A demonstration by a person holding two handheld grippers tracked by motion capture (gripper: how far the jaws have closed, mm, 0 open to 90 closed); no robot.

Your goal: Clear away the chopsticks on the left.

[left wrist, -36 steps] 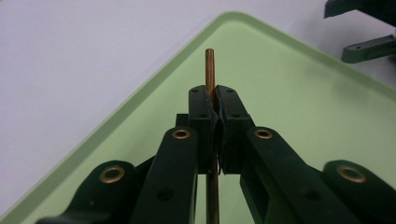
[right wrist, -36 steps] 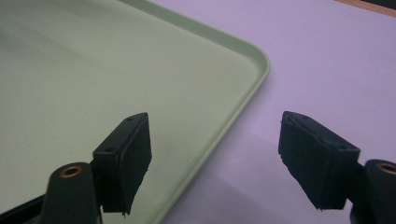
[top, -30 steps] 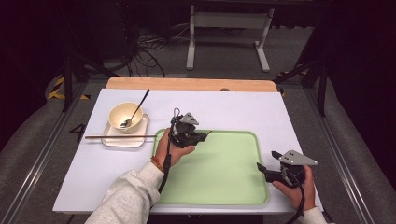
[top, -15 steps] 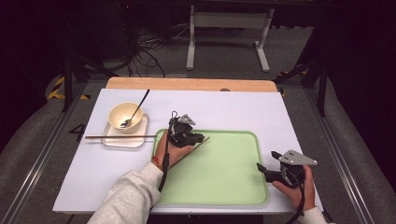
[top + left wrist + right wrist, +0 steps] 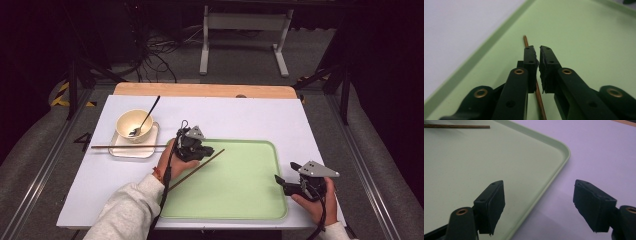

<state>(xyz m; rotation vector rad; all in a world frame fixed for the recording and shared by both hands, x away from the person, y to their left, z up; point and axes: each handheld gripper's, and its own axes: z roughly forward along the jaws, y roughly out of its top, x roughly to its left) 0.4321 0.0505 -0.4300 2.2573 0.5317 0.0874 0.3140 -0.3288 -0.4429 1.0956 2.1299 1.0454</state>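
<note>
The left gripper's [image 5: 207, 151] jaws have just been closing, and they are clenched on a thin brown wooden chopstick [image 5: 214, 155] that slants over the upper left of the smooth pale-green tray [image 5: 240, 200]. Since a second ago the hand has barely shifted, so we judge the grip re-seated for laying the stick down. The right gripper [image 5: 280, 181] stands released, empty, at the tray's lower right rim. Another chopstick [image 5: 105, 146] lies across the square plate [image 5: 120, 152].

Chopstick [image 5: 539, 92] partly hidden behind left tool's [image 5: 539, 53] pads.
</note>
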